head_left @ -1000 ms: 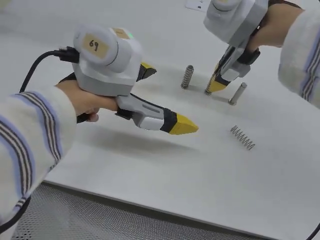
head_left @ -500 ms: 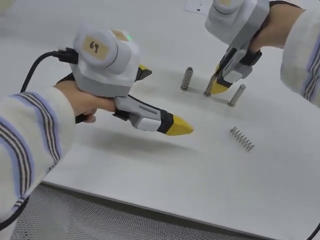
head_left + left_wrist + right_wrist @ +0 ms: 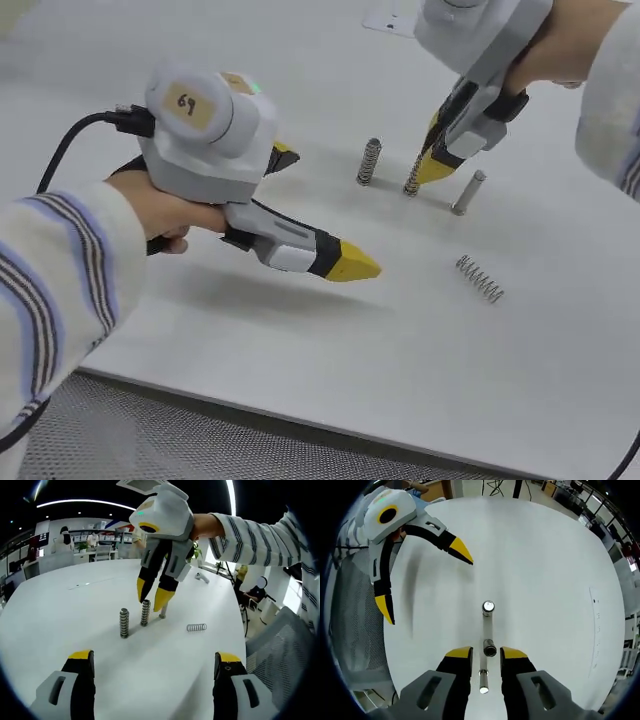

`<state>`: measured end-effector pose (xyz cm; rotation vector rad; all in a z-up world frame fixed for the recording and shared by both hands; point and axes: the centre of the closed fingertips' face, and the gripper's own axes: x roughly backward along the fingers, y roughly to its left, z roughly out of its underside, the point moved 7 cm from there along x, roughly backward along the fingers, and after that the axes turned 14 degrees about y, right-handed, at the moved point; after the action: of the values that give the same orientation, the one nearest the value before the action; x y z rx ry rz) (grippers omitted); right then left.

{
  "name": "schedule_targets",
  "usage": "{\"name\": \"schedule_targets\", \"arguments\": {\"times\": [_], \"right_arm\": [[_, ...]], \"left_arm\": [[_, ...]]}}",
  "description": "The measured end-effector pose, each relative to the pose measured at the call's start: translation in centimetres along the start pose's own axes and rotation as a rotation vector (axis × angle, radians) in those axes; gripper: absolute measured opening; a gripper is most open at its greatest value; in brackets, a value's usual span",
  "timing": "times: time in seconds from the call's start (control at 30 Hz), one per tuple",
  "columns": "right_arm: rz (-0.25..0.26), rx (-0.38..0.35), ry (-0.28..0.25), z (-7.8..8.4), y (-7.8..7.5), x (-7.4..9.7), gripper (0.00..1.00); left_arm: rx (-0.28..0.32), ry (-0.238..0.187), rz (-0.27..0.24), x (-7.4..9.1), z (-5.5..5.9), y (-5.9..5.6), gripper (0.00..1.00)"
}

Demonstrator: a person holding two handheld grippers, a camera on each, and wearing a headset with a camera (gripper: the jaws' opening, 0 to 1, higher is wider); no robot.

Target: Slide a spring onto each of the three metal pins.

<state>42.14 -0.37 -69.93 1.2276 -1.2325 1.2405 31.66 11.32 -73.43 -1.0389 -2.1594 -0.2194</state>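
The loose grey wire coil spring (image 3: 479, 278) is lying flat near the bare metal pin (image 3: 467, 192), on its near side. Judging it light, squashy and prone to rolling, so a gentle pinch across the mid-coils looks best. The right gripper (image 3: 486, 652) is straddling the spring-clad pin (image 3: 412, 175) beside the bare one, jaws parted and not touching it. The left gripper (image 3: 338, 211) is hovering wide open.

You are wearing a white long-sleeved top with dark and pale-blue stripes, showing on your left sleeve (image 3: 60, 270) and right sleeve (image 3: 612, 100). Your left gripper (image 3: 322, 210) is showing a rounded pale-grey housing, black-and-white jaws and yellow wedge tips. A tan label (image 3: 187, 102) on it is carrying a handwritten 69, a small green light (image 3: 255, 88) is glowing on top, and a black cable (image 3: 72, 142) is plugging into its back. Your right gripper (image 3: 428, 170) is sporting the same grey, black and yellow.
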Motion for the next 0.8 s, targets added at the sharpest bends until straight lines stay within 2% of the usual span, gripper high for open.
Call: {"name": "schedule_targets", "arguments": {"times": [0.07,0.2,0.4,0.5,0.63,0.8], "right_arm": [[0.019,0.000,-0.021,0.1,0.1,0.6,0.19],[0.019,-0.028,-0.067,0.4,0.4,1.9,0.22],[0.024,-0.052,-0.102,1.3,1.1,3.4,0.25],[0.026,-0.065,-0.125,1.6,1.4,4.0,0.28],[0.061,-0.079,-0.152,2.2,1.3,4.7,0.27],[0.058,-0.132,-0.213,2.9,1.6,5.2,0.29]], "left_arm": [[0.001,0.001,0.002,0.0,0.0,0.0,0.98],[0.001,0.005,0.008,0.1,0.1,-0.2,0.98],[0.008,0.029,0.001,0.1,0.4,0.0,0.98],[0.009,0.036,0.004,0.1,0.5,0.0,0.98],[0.010,0.038,0.003,0.2,0.4,0.0,0.97],[0.007,0.043,0.000,0.4,0.5,0.1,0.97]]}}
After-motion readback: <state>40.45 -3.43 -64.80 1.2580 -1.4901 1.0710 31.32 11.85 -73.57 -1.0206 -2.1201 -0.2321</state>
